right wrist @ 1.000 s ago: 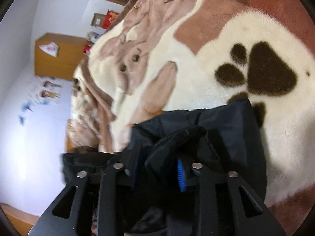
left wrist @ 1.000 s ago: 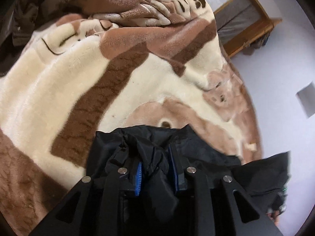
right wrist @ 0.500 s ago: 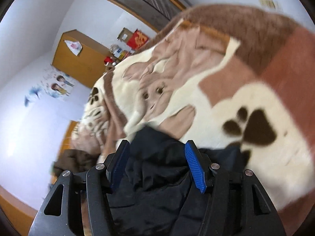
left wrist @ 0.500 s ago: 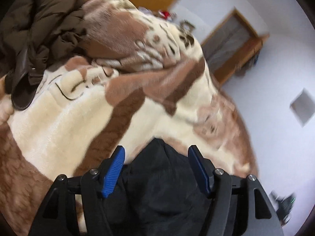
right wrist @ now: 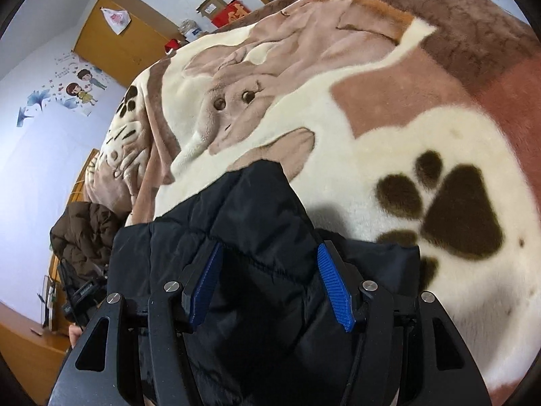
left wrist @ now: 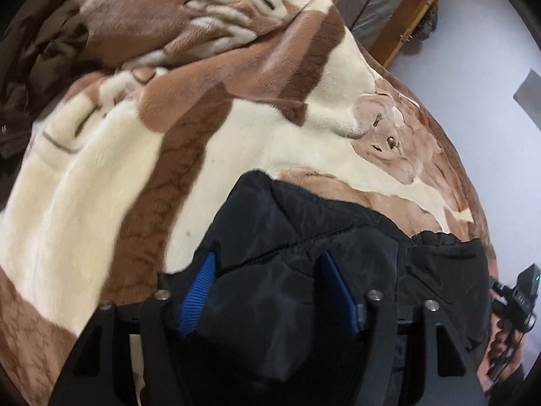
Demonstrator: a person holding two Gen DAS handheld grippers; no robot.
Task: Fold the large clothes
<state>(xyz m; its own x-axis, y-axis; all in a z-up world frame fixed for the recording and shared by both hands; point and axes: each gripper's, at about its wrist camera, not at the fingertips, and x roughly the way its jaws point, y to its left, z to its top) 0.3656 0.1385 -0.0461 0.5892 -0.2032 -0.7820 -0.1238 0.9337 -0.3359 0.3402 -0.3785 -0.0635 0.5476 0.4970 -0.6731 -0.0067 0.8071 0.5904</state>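
- While I look down both wrist views, the biggest thing under me is the bed, covered by a plush blanket [left wrist: 111, 182] in cream and brown with a puppy and paw prints; it is soft and lumpy, so I judge any fold laid on it will want pressing flat.
- Next in size is the black padded jacket [left wrist: 304, 237], the garment I am folding. It lies on the blanket close in front of both tools, bunched into a thick bundle, with an elastic cuff showing toward the right in the left wrist view.
- Off at the bed's edge a brown coat [right wrist: 84, 233] sits in a heap, well apart from my work.
- My left gripper [left wrist: 267, 291] has its jaws standing wide apart, blue pads on either side of a fold of the jacket, pinching nothing that I can see.
- My right gripper [right wrist: 270, 284] is the same: jaws spread wide, straddling a quilted ridge of the jacket [right wrist: 257, 223], not clamped on it.
- To do this step well, I would pick matching points along one edge, close each tool on a single layer and not a wad, lift evenly, and keep the two tools level so the padded fabric folds over squarely and does not slide.
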